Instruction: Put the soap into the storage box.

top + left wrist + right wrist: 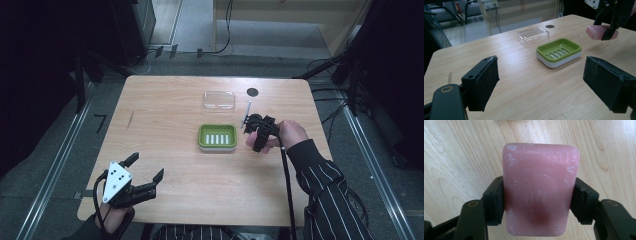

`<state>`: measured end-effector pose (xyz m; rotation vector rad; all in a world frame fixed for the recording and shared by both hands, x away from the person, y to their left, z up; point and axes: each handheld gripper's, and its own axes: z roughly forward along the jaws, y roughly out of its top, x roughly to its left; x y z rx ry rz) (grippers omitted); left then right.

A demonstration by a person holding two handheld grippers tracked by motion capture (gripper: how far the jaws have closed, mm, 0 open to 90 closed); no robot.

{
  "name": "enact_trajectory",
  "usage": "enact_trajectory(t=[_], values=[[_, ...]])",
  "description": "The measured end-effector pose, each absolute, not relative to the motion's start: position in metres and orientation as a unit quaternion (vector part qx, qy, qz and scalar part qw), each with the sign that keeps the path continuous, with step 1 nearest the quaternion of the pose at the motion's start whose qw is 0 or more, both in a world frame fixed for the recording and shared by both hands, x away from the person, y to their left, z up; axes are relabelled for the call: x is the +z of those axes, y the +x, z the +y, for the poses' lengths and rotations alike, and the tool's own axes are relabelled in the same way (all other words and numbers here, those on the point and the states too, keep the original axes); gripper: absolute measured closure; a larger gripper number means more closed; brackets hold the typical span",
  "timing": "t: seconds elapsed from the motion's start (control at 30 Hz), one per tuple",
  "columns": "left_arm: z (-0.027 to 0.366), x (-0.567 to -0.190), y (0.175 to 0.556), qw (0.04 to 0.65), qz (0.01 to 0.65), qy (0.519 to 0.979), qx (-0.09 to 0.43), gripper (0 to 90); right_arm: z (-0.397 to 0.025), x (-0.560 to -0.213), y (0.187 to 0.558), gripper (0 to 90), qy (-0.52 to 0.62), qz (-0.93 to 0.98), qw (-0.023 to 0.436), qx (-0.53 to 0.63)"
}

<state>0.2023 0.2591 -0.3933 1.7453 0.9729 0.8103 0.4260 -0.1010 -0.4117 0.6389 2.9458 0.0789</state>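
We carry the soap toward the dish.
Near the table's [165, 210] front left corner our left gripper [145, 174] rests with jaws wide apart, kept clear. Past it, mid-table, the green dish [217, 137] lies bare; just right of it our right gripper [256, 135] clamps the pink soap [540, 187] by its long sides, held above the wood. The lid [219, 100] lies behind, toward the far edge.

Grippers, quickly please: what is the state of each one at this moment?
Left gripper: open, holding nothing, above the table.
Right gripper: closed on the pink soap bar, beside the green soap dish.
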Motion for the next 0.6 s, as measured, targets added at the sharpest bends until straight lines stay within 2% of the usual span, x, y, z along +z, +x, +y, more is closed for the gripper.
enact_trajectory(t=[0.6], values=[[0.262, -0.393, 0.199, 0.470, 0.400, 0.712, 0.335, 13.2, -0.088, -0.406, 0.432, 38.4, 0.189, 0.979, 0.068, 0.026]])
